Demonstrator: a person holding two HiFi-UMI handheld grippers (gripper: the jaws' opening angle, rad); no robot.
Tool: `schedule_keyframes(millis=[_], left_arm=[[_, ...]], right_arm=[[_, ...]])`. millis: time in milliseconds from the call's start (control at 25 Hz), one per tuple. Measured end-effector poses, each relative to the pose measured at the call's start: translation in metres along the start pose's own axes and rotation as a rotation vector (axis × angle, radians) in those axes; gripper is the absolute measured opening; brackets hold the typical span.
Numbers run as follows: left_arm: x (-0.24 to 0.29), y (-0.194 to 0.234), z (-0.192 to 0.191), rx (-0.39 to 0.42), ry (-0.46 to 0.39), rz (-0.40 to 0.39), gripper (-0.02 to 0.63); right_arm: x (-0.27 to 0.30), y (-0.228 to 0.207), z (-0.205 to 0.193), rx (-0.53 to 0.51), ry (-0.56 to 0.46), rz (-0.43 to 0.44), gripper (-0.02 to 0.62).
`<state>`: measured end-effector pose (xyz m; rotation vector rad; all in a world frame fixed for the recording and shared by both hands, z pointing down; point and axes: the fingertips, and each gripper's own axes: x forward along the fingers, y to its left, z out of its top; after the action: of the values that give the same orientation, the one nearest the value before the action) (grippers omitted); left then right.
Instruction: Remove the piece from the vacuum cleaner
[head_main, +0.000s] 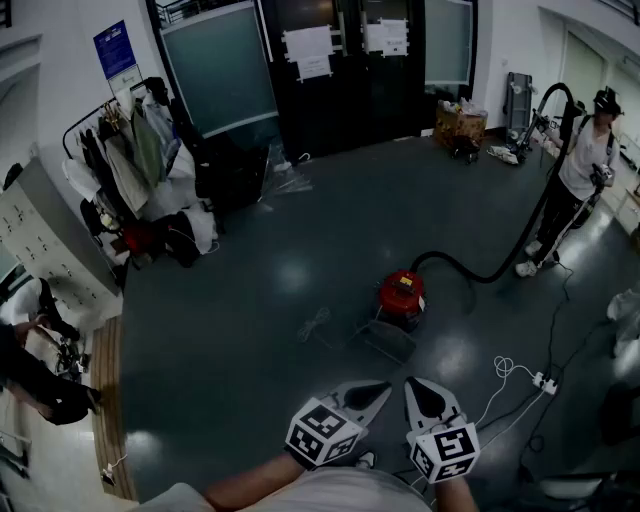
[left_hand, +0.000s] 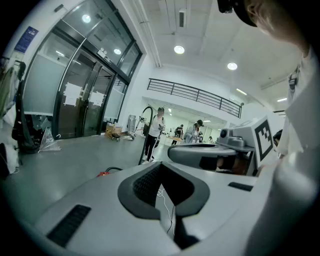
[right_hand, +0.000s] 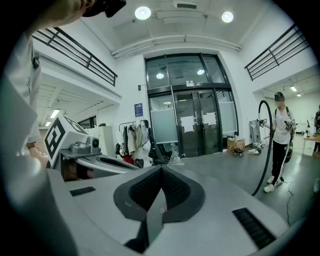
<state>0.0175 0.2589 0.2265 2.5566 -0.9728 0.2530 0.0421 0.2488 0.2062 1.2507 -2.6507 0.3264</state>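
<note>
Institutional entrance hall with glass doors (right_hand: 192, 120), mezzanine railing (left_hand: 200, 95).

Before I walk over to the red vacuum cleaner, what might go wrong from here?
The white cable with its power strip lies loose on the dark floor near the red canister vacuum cleaner: a likely trip or snag. A person holds its black hose, so pulling a piece may tug them.

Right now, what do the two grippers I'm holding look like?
The left gripper and right gripper match: pale grey plastic bodies whose jaws taper to a point, lined with dark ribbed pads. Each carries a white cube printed with black square markers. No cable shows on either. You're wearing a light top.
</note>
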Motion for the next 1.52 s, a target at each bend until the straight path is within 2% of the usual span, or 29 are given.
schedule_keyframes(millis=[400, 520, 720, 1040, 1280, 1520], left_arm=[[-0.003, -0.005, -0.005, -0.001, 0.004, 0.004, 0.006], [-0.006, -0.004, -0.009, 0.007, -0.002, 0.017, 0.006], [-0.006, 0.017, -0.008, 0.036, -0.016, 0.055, 0.006], [0.015, 0.032, -0.018, -0.01, -0.005, 0.095, 0.006], [0.033, 0.055, -0.023, -0.007, 0.01, 0.088, 0.006], [0.067, 0.103, -0.019, -0.002, 0.035, 0.056, 0.006]], right_arm=[[-0.004, 0.004, -0.005, 0.007, 0.005, 0.009, 0.015], [-0.009, 0.004, -0.005, 0.032, -0.021, 0.029, 0.017], [-0.007, -0.008, -0.004, 0.027, -0.045, 0.033, 0.017], [-0.003, -0.028, -0.021, 0.048, -0.014, 0.041, 0.017], [0.021, -0.043, -0.034, 0.06, 0.018, 0.036, 0.017], [0.073, -0.07, -0.045, 0.068, 0.067, 0.011, 0.017]])
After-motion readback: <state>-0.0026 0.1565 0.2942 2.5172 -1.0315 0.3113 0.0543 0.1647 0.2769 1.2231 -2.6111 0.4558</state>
